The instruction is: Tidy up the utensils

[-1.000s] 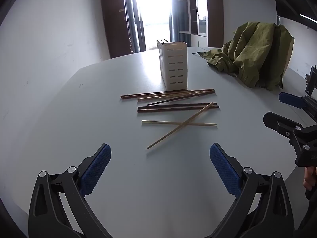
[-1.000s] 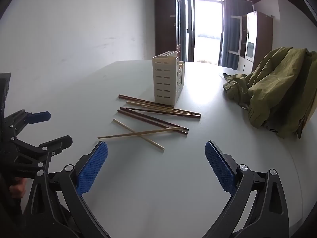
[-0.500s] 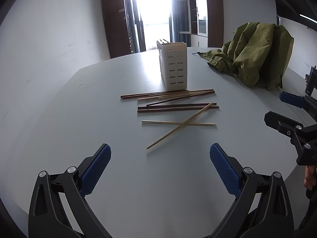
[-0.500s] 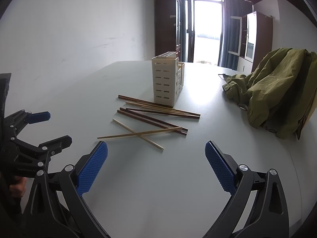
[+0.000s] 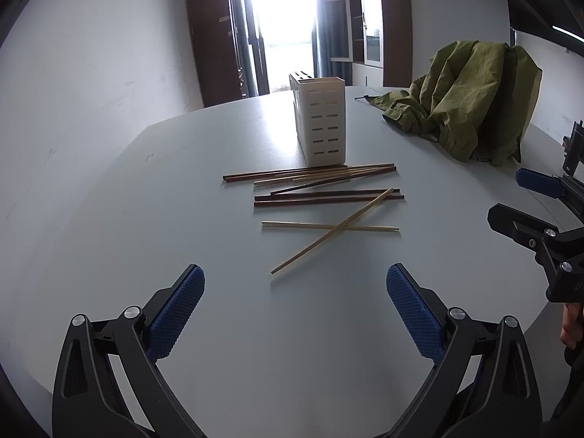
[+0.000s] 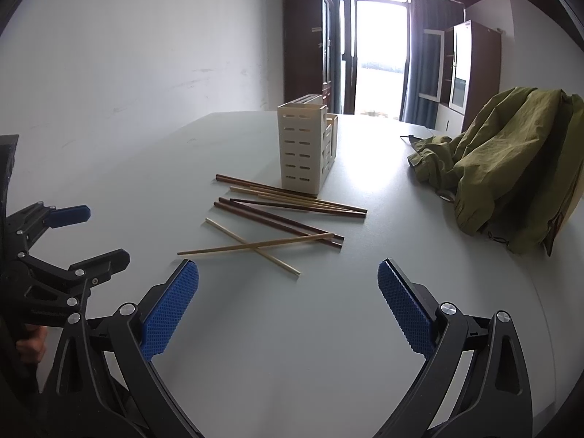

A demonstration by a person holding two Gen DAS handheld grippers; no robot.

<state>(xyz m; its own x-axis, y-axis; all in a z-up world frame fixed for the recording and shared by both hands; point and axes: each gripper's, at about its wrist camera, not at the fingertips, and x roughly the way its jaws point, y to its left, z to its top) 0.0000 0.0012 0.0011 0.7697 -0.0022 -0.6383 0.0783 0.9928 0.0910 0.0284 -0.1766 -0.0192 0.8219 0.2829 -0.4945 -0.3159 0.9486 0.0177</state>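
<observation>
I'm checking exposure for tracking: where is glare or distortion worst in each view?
Left wrist view: doorway blown out white, holder backlit, table edge bowed by fisheye. Right wrist view: doorway also overexposed, glare sheen on tabletop; chopsticks stay sharp.

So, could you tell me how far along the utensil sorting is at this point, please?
Nothing looks done yet: all the visible chopsticks lie loose on the table in front of the cream holder, light ones crossed nearest. Nothing is in hand; the left hand-held gripper and right hand-held gripper are both open and empty, short of the pile. Every chopstick remains to be picked up and put away.
</observation>
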